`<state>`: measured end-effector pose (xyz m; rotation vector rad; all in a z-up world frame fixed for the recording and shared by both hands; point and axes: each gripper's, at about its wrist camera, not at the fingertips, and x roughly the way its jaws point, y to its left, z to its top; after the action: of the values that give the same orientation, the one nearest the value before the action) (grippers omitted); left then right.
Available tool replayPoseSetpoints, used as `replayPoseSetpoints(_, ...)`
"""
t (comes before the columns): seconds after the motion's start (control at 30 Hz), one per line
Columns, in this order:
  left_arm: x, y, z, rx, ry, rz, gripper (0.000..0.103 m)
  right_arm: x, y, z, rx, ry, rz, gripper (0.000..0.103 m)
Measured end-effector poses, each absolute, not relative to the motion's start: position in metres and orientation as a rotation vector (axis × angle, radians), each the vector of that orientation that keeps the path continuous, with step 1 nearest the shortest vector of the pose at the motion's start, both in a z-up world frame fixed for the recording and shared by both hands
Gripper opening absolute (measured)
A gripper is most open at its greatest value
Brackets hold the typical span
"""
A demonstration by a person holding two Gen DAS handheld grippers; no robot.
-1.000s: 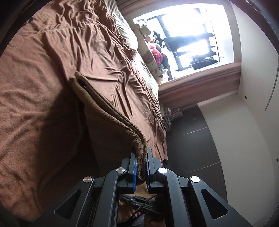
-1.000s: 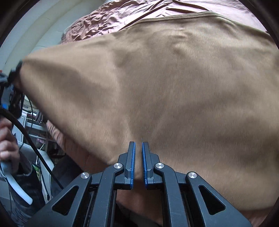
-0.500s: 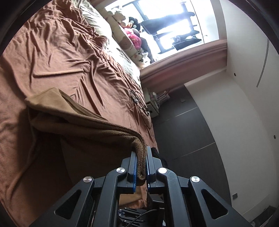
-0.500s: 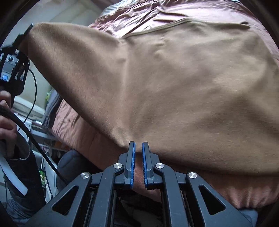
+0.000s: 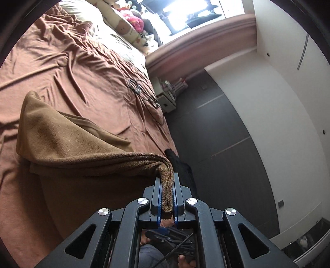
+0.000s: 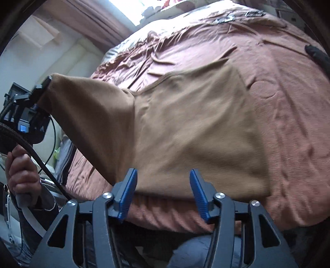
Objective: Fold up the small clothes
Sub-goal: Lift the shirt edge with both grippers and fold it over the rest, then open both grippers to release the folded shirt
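A tan fleece garment (image 6: 196, 127) lies mostly spread on the brown bedsheet (image 6: 284, 86). My left gripper (image 5: 166, 198) is shut on a folded corner of the garment (image 5: 82, 148) and holds it up off the bed. In the right wrist view that left gripper (image 6: 44, 85) shows at the left edge, pinching the raised corner, with a hand below it. The right gripper (image 6: 164, 192) hangs just above the garment's near edge. Its jaws are opening and nothing is between them.
Pillows and stuffed toys (image 5: 132, 18) sit at the head of the bed by a bright window. Black cables (image 5: 144, 92) lie on the sheet near the bed's edge. A dark cloth (image 6: 317, 57) rests at the bed's right side. Dark floor (image 5: 216, 134) runs beside the bed.
The right gripper let go of the garment's edge and its jaws spread apart. The garment dropped flatter onto the bed. The left gripper lifted its corner and swung across.
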<state>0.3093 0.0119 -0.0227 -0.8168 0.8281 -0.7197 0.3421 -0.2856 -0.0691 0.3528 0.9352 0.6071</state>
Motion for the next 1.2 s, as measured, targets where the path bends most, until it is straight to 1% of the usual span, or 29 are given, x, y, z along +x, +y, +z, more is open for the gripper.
replayPoseSetpoints(0.3,0.318,-0.059,-0.041,-0.750,0.931,-0.787,0.008,0.306,-0.343,-0.067,0.379,0.919,0.544,0.051)
replayPoseSetpoints(0.57,0.316,-0.122,-0.073,-0.689,1.055,-0.839,0.008,0.286,-0.380,-0.068,0.415,0.941,0.492,0.051)
replayPoseSetpoints(0.67,0.316,-0.143,-0.089,-0.630,1.133,-0.819,0.010,0.283,-0.386,-0.072,0.423,0.955,0.481,0.051)
replayPoseSetpoints(0.77,0.316,-0.153,-0.105,-0.641,1.195,-0.833,0.022,0.284,-0.388,-0.075,0.427,0.974,0.479,0.051)
replayPoseSetpoints(0.83,0.314,-0.152,-0.108,-0.612,1.208,-0.808,0.044,0.286,-0.387,-0.077,0.425,0.985,0.483,0.051)
replayPoseSetpoints(0.87,0.312,-0.150,-0.108,-0.600,1.205,-0.795,0.050,0.287,-0.386,-0.078,0.424,0.991,0.486,0.051)
replayPoseSetpoints(0.9,0.310,-0.146,-0.108,-0.595,1.199,-0.782,0.058,0.288,-0.385,-0.078,0.422,0.995,0.491,0.051)
replayPoseSetpoints(0.93,0.309,-0.141,-0.107,-0.595,1.194,-0.770,0.060,0.289,-0.383,-0.079,0.417,0.997,0.497,0.051)
replayPoseSetpoints(1.0,0.308,-0.128,-0.109,-0.594,1.193,-0.736,0.062,0.292,-0.379,-0.080,0.403,1.001,0.501,0.051)
replayPoseSetpoints(1.2,0.318,-0.087,-0.127,-0.596,1.217,-0.583,0.062,0.303,-0.372,-0.084,0.397,1.003,0.488,0.051)
